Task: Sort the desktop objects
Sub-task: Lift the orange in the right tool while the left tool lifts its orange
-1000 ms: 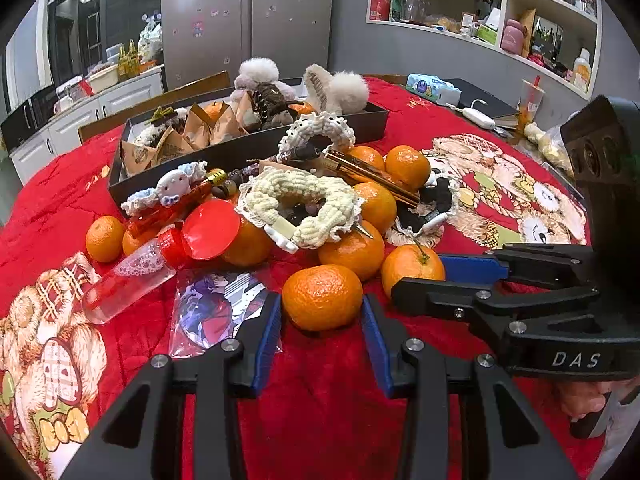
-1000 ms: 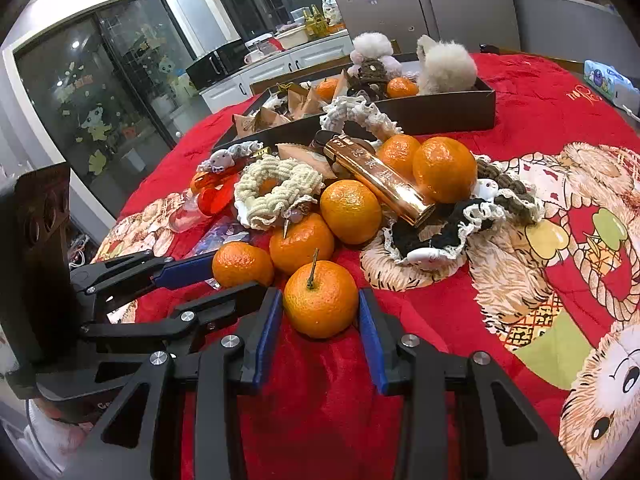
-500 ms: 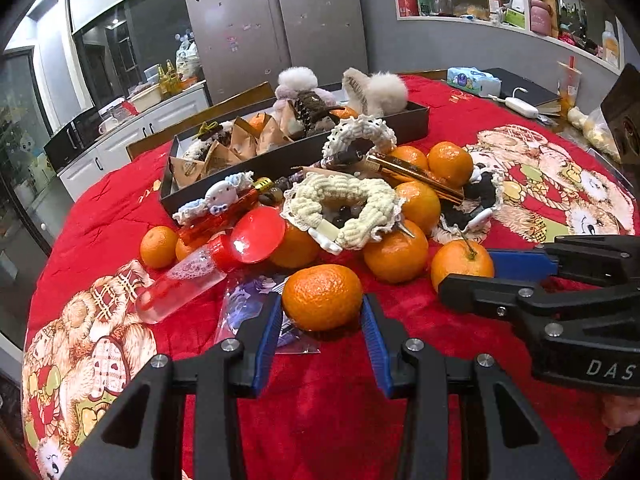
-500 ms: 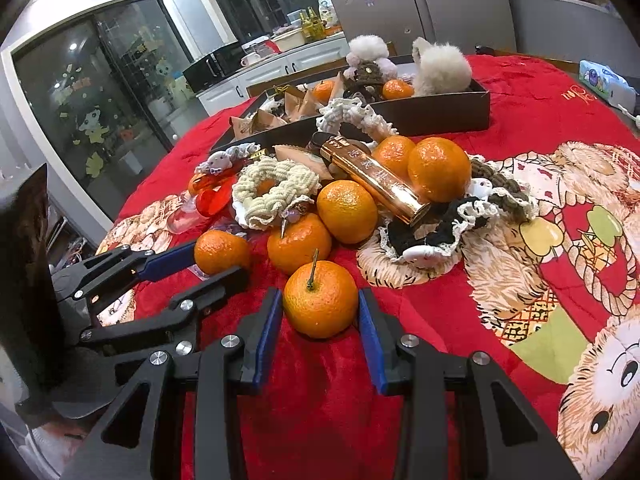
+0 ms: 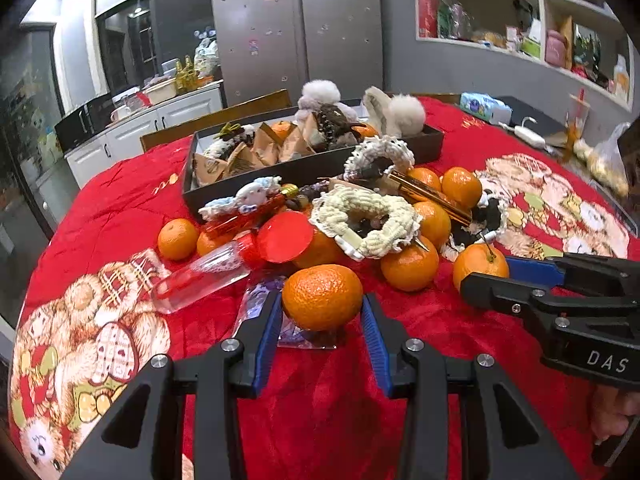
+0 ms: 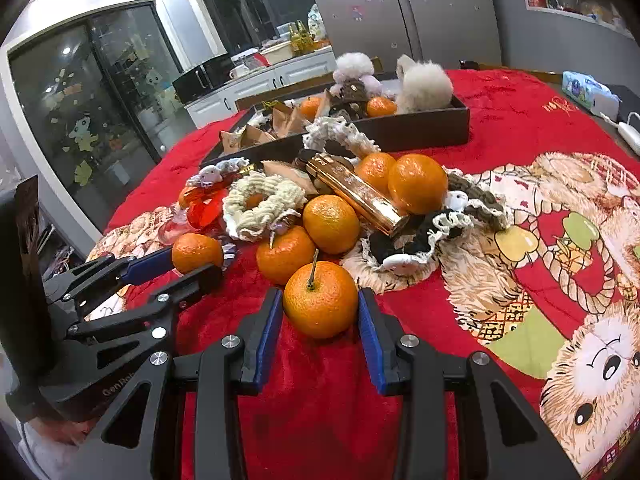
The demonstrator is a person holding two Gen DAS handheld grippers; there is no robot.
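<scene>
Both grippers are built alike. The left gripper (image 5: 322, 312) has matte black angular arms with triangular cut-outs, silver round screw heads at the joints, and ribbed blue pads (image 5: 267, 332) lining the fingers. The right gripper (image 6: 320, 312) matches it; seen at the right edge of the left wrist view, its black body bears white letters "DAS".

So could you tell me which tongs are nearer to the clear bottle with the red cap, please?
Left. The left tongs grip a mandarin just beside the bottle. The right tongs grip another mandarin farther off, beyond the left ones.
</scene>
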